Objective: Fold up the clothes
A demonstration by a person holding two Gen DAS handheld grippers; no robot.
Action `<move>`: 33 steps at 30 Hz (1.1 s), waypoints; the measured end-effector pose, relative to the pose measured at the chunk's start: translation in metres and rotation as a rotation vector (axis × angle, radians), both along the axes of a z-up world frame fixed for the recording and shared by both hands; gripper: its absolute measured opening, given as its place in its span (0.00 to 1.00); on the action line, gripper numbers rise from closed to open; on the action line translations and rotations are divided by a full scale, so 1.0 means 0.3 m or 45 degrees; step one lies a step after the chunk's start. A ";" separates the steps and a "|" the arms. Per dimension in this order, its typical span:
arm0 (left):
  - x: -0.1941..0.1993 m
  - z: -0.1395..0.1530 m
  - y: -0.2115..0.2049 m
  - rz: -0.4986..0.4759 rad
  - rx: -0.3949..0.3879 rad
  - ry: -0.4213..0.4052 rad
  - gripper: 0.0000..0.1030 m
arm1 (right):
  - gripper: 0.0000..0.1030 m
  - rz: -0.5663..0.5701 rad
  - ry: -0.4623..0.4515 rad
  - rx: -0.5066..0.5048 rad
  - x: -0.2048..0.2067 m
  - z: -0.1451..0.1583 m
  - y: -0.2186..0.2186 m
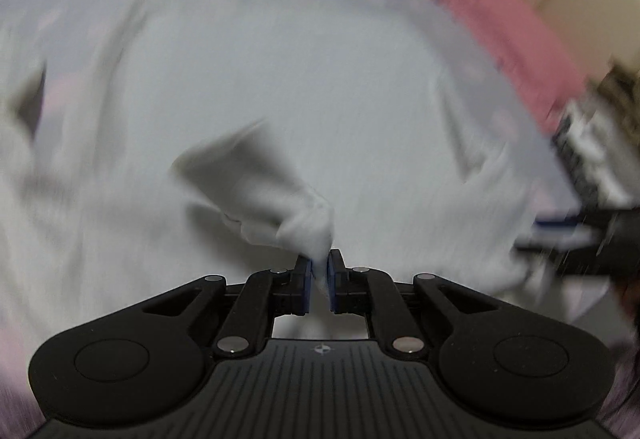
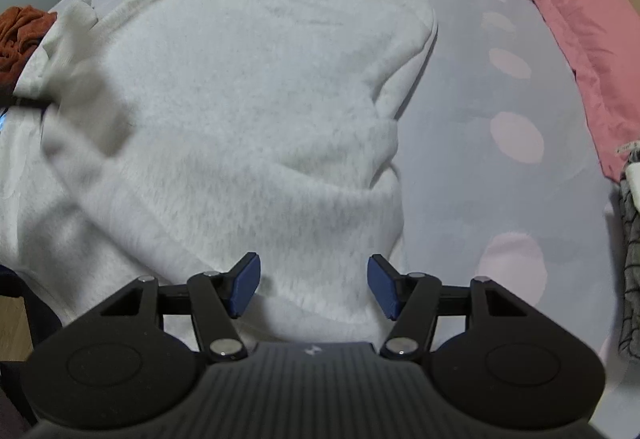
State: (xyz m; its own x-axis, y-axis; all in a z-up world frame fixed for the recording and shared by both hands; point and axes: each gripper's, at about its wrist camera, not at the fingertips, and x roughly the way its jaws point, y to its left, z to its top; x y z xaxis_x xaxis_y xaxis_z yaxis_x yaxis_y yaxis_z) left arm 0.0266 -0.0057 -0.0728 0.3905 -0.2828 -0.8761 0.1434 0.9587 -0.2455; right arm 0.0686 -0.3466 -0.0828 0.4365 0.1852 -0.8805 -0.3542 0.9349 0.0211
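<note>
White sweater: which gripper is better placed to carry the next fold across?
Left. The left gripper is shut on a pinch of the white sweater; the right gripper hangs open above its near edge, holding nothing.

Fuzzy white sweater [image 2: 248,111] spread on bed, one corner lifted

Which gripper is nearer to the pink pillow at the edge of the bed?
Hard to say. The right gripper hangs open over the white sweater, the pink pillow far off beside it. The left gripper pinches the sweater, also apart from it.
</note>
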 end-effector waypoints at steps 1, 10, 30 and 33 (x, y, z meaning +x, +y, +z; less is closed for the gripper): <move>-0.014 -0.026 0.010 -0.003 0.010 0.046 0.06 | 0.61 -0.005 0.005 0.001 0.001 -0.004 -0.002; -0.070 -0.004 0.077 0.016 0.002 0.082 0.15 | 0.62 -0.022 -0.003 0.021 0.006 0.014 0.014; 0.150 -0.134 -0.021 -0.136 0.140 -0.104 0.30 | 0.63 -0.162 -0.046 0.040 0.111 0.059 0.006; 0.149 -0.125 -0.028 -0.136 0.158 -0.100 0.14 | 0.63 -0.177 -0.051 0.010 0.148 0.079 0.002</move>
